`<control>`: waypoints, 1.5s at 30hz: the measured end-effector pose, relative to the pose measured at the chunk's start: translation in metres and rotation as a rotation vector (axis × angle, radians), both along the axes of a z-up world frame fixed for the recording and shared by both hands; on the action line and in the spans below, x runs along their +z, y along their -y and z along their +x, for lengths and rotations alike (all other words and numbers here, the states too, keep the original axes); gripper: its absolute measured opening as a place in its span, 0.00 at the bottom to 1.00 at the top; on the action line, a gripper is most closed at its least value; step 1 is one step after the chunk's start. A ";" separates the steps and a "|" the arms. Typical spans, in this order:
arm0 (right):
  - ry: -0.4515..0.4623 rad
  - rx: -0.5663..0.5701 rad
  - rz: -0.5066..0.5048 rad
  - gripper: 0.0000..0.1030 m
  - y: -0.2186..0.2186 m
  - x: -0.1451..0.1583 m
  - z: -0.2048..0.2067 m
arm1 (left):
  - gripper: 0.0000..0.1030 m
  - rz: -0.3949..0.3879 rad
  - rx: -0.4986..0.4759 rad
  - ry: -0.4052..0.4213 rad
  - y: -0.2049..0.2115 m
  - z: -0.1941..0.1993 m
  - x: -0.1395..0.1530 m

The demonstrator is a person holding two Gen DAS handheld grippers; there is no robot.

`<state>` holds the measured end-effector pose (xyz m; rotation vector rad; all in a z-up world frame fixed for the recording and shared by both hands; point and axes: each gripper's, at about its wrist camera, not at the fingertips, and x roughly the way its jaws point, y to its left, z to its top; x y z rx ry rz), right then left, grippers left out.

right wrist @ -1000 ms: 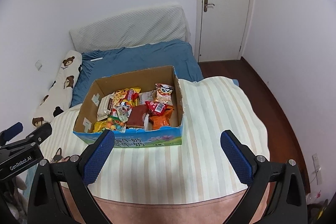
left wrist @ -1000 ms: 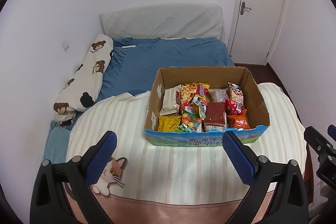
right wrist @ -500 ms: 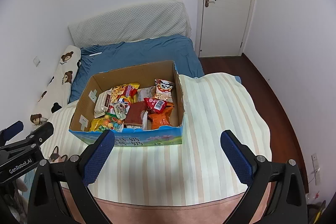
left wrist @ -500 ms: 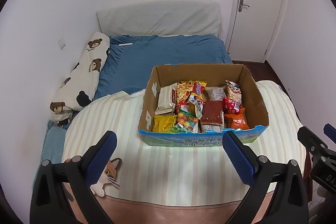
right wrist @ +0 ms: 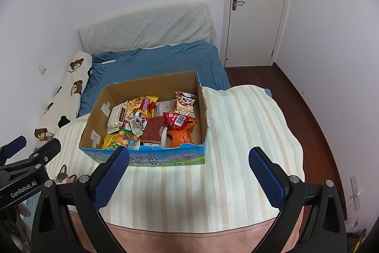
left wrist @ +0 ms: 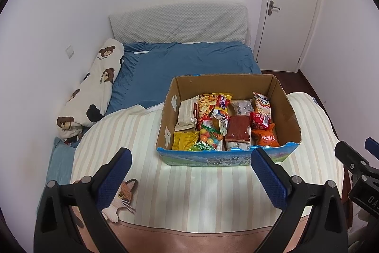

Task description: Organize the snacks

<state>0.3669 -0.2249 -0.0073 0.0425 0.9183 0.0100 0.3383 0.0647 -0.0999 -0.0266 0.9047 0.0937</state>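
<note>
The left gripper is hovering above the striped blanket, fingers spread wide and holding nothing. The right gripper is hanging alongside it, likewise spread and holding nothing. The cardboard box of snacks is sitting on the blanket ahead of both, its top open. Bare blanket is lying between the fingertips and the box's near wall, and more is stretching right of the box

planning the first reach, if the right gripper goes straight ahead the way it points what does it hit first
Probably the box's blue front wall, low; depth is unclear. The right gripper is open and empty.
</note>
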 end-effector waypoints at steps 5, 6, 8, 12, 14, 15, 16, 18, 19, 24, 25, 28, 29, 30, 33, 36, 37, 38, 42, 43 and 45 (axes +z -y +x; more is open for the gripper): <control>-0.001 0.001 0.002 1.00 -0.001 0.001 -0.001 | 1.00 -0.001 -0.001 0.001 0.001 -0.001 0.001; -0.001 0.002 0.001 1.00 -0.001 0.001 -0.001 | 1.00 -0.002 -0.001 0.000 0.001 -0.001 0.001; -0.002 0.008 0.000 1.00 -0.002 0.002 -0.001 | 1.00 -0.004 -0.004 -0.001 0.002 -0.001 0.001; 0.001 0.019 -0.003 1.00 -0.002 0.004 -0.002 | 1.00 -0.007 -0.004 -0.002 0.003 -0.002 0.000; 0.004 0.024 -0.006 1.00 -0.002 0.005 -0.003 | 1.00 -0.008 -0.002 -0.002 0.004 -0.002 0.001; 0.006 0.025 -0.007 1.00 -0.002 0.006 -0.003 | 1.00 -0.009 -0.003 -0.002 0.003 -0.003 0.001; 0.006 0.026 -0.006 1.00 -0.002 0.006 -0.002 | 1.00 -0.010 -0.003 -0.001 0.004 -0.003 0.001; 0.005 0.026 -0.007 1.00 -0.003 0.006 -0.003 | 1.00 -0.007 -0.002 -0.002 0.003 -0.003 0.001; 0.005 0.027 -0.006 1.00 -0.003 0.005 -0.003 | 1.00 -0.010 -0.001 -0.002 0.003 -0.003 0.001; 0.004 0.028 -0.003 1.00 -0.002 0.007 -0.003 | 1.00 -0.012 -0.003 -0.001 0.004 -0.003 0.001; 0.003 0.029 -0.003 1.00 -0.002 0.007 -0.003 | 1.00 -0.012 -0.004 0.000 0.005 -0.004 0.002; 0.003 0.030 -0.001 1.00 -0.002 0.008 -0.003 | 1.00 -0.013 -0.006 0.002 0.006 -0.004 0.002; 0.003 0.031 0.000 1.00 -0.002 0.009 -0.003 | 1.00 -0.013 -0.007 0.002 0.007 -0.004 0.003; 0.003 0.032 -0.001 1.00 -0.002 0.009 -0.003 | 1.00 -0.013 -0.008 0.002 0.006 -0.005 0.004; 0.003 0.038 -0.002 1.00 -0.003 0.010 -0.003 | 1.00 -0.012 -0.012 0.002 0.007 -0.005 0.004; 0.002 0.037 0.002 1.00 -0.003 0.010 -0.003 | 1.00 -0.014 -0.014 0.003 0.007 -0.005 0.005; 0.003 0.037 0.000 1.00 -0.003 0.010 -0.004 | 1.00 -0.014 -0.015 0.004 0.007 -0.005 0.005; 0.004 0.037 -0.001 1.00 -0.002 0.011 -0.004 | 1.00 -0.015 -0.016 0.004 0.007 -0.005 0.005; 0.006 0.037 -0.001 1.00 -0.001 0.012 -0.004 | 1.00 -0.015 -0.017 0.007 0.008 -0.006 0.006; 0.006 0.037 0.001 1.00 -0.001 0.011 -0.005 | 1.00 -0.016 -0.016 0.010 0.008 -0.006 0.006; 0.009 0.037 0.000 1.00 -0.001 0.012 -0.004 | 1.00 -0.015 -0.016 0.009 0.008 -0.006 0.006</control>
